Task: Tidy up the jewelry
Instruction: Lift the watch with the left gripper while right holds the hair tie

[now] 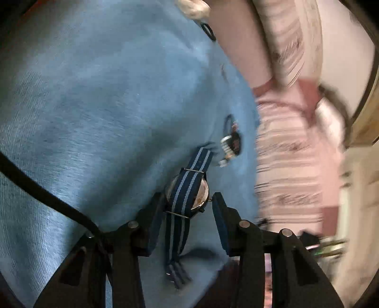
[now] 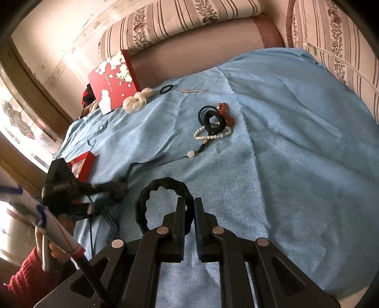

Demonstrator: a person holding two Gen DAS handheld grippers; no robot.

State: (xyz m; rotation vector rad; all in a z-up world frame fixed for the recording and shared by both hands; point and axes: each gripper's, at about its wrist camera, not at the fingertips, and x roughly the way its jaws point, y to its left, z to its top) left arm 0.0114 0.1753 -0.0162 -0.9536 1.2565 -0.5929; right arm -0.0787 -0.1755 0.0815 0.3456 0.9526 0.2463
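In the left wrist view my left gripper [image 1: 188,201] is shut on a watch [image 1: 189,193] with a blue striped strap, seen from its back, held over the blue cloth [image 1: 94,106]. In the right wrist view my right gripper [image 2: 189,206] is shut on a black scalloped hair ring [image 2: 151,201] just above the blue cloth [image 2: 284,165]. A pile of black hair ties, white beads and a red bracelet [image 2: 213,123] lies in the middle of the cloth. It also shows blurred in the left wrist view [image 1: 231,139].
A red box lid with white flowers [image 2: 113,80] leans at the far left, with a white scrunchie [image 2: 136,99], a dark ring [image 2: 165,88] and a hair clip [image 2: 194,90] nearby. A red box edge [image 2: 85,165] sits left. Striped sofa cushions [image 2: 177,19] stand behind.
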